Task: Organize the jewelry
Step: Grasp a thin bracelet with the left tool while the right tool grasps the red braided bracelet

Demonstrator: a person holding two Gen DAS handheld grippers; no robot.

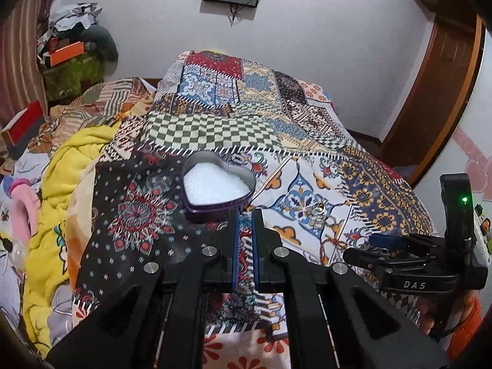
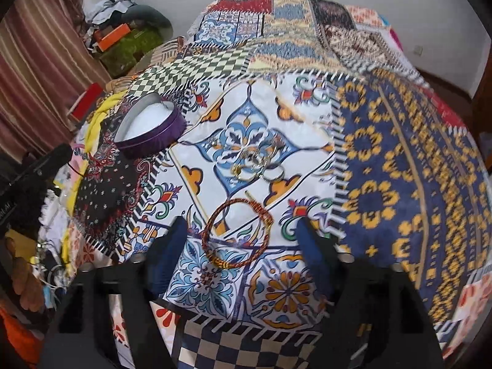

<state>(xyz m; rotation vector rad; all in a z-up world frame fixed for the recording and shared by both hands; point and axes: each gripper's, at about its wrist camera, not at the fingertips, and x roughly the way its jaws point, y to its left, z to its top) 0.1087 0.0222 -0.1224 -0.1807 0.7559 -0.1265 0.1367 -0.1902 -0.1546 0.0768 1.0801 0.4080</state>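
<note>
A purple heart-shaped tin (image 1: 218, 190) (image 2: 150, 129) with a white lining stands uncovered on the patchwork bedcover (image 1: 215, 129). Just short of it hovers my left gripper (image 1: 246, 224), its blue pads almost touching and nothing between them. A small heap of rings and earrings (image 1: 316, 215) (image 2: 261, 160) lies on the white tile patch to the tin's right. A red-and-gold cord bracelet (image 2: 238, 233) lies nearer, flat on the cloth. My right gripper (image 2: 241, 226) is open, its fingers straddling the bracelet from above; whether they touch the cloth is unclear. The right gripper (image 1: 381, 241) also shows side-on in the left wrist view.
A yellow blanket (image 1: 77, 160) and loose clothes are heaped along the bed's left side, with boxes and bags (image 1: 70, 61) behind. A wooden door (image 1: 436, 92) stands at the right. A person's hand in an orange sleeve (image 1: 461, 323) holds the right gripper.
</note>
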